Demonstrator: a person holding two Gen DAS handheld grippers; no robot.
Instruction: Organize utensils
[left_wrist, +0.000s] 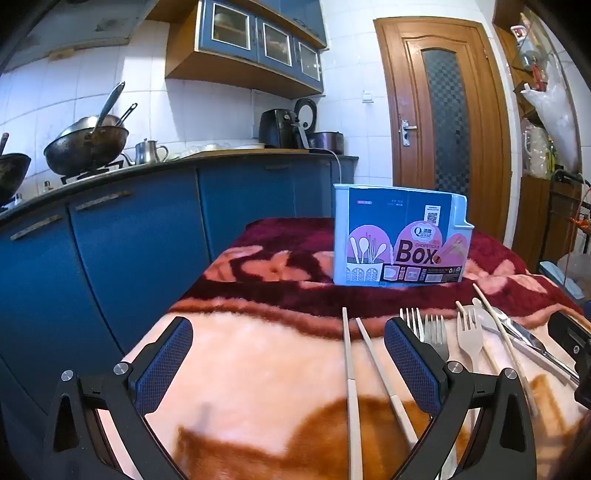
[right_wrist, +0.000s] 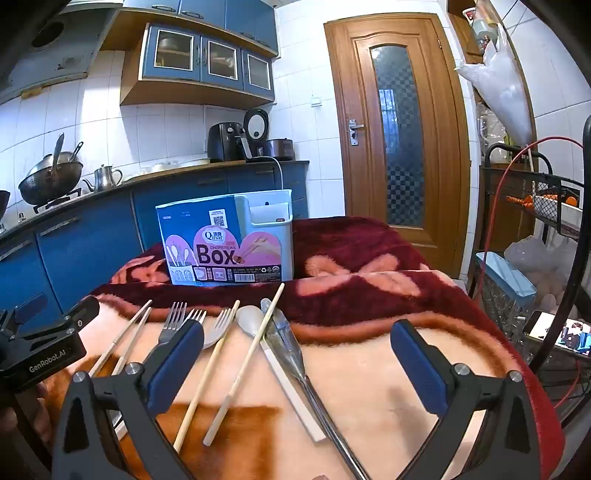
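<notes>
Kitchen, blue cabinets (left_wrist: 147, 229); tabletop (right_wrist: 369, 369) under plush blanket. Chopsticks (right_wrist: 243, 369), forks (right_wrist: 173, 321) lying lengthwise toward box (right_wrist: 225, 243). Left gripper (left_wrist: 288, 365), right gripper (right_wrist: 295, 369) spread wide, holding nothing.

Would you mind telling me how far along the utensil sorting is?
Nothing looks done: the forks, wooden chopsticks, pale spoon and metal knife all lie on the fleece blanket. The left claw and right claw are open, holding nothing. Everything remains to go into the light-blue chopsticks box.
</notes>
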